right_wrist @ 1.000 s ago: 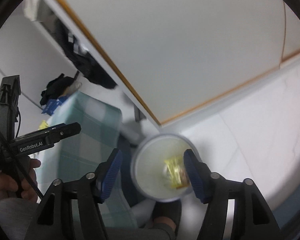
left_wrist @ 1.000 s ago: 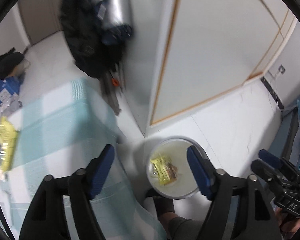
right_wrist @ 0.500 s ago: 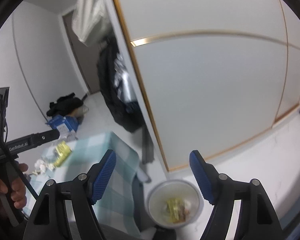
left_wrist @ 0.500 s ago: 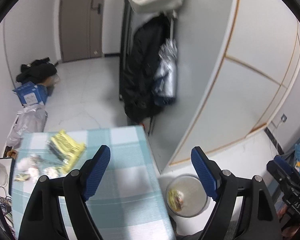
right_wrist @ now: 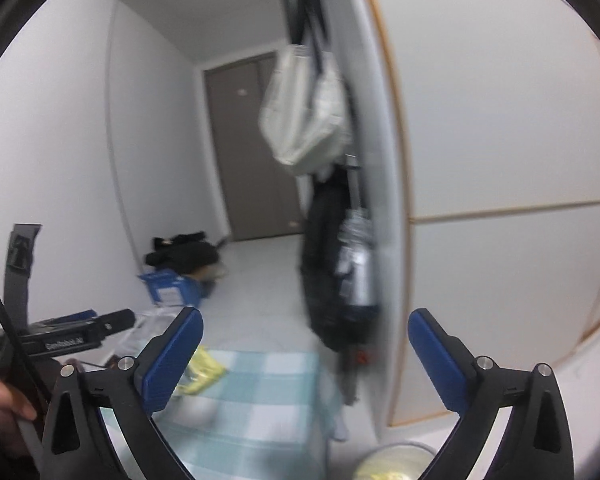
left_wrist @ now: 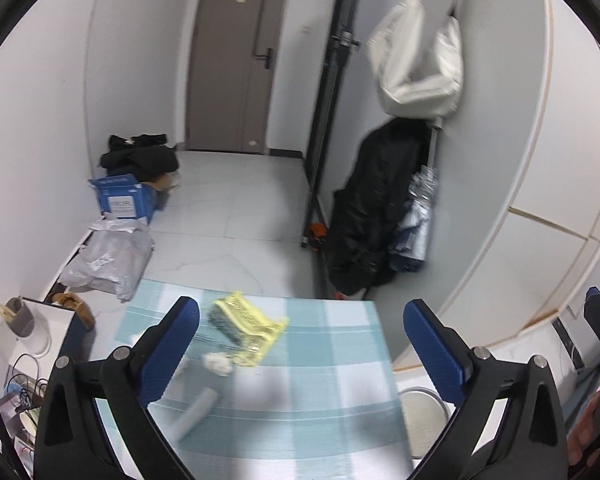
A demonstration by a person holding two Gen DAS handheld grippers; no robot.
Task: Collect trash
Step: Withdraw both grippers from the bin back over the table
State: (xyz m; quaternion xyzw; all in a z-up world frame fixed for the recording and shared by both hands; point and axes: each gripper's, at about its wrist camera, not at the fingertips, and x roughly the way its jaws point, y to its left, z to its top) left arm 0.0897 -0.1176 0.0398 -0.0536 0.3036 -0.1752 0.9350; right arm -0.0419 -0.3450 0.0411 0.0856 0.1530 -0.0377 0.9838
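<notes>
A yellow wrapper (left_wrist: 246,330) lies on the table with the teal checked cloth (left_wrist: 320,392). A crumpled white paper ball (left_wrist: 218,362) and a pale tube (left_wrist: 196,410) lie near it. My left gripper (left_wrist: 300,348) is open and empty above the table, facing this trash. The round bin (left_wrist: 426,414) stands on the floor by the table's right edge. My right gripper (right_wrist: 304,356) is open and empty, higher up at the table's right end; the yellow wrapper (right_wrist: 204,368) shows by its left finger, and the bin (right_wrist: 396,464) with yellow trash is below.
A dark coat (left_wrist: 374,208) and a white bag (left_wrist: 418,52) hang on a rack right of the table. A blue box (left_wrist: 122,198), a grey parcel bag (left_wrist: 108,256) and black clothes (left_wrist: 140,154) lie on the floor toward the brown door (left_wrist: 236,56).
Both grippers have swung up and away from the bin toward the table. The bin has dropped to the lower edge of both views; the trash on the table now fills the left view.
</notes>
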